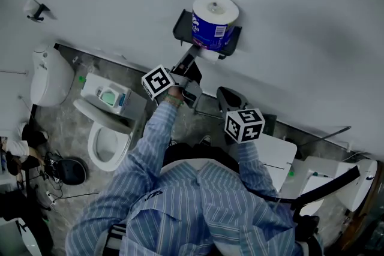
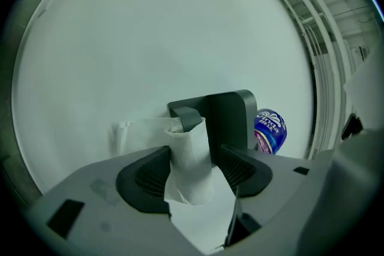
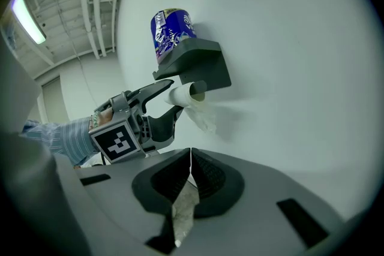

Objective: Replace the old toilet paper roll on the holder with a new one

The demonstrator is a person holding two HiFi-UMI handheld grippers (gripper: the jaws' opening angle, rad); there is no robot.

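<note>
A dark holder (image 1: 182, 27) hangs on the white wall, with a new roll in blue wrap (image 1: 215, 20) standing on its top shelf. Under the shelf sits the old, nearly empty roll (image 1: 210, 56) with a loose paper tail. My left gripper (image 1: 193, 64) reaches up to it. In the left gripper view its jaws (image 2: 195, 165) stand wide on either side of the old roll (image 2: 189, 147), open. From the right gripper view the left gripper (image 3: 161, 106) brackets the old roll (image 3: 185, 93) above and below. My right gripper (image 1: 228, 97) hangs back below the holder, shut and empty (image 3: 191, 159).
A white toilet (image 1: 105, 142) stands on the floor at the left, with a white fixture (image 1: 49, 75) on the wall beside it. Another white unit (image 1: 277, 156) sits at the right. A person (image 1: 13, 151) is at the far left edge.
</note>
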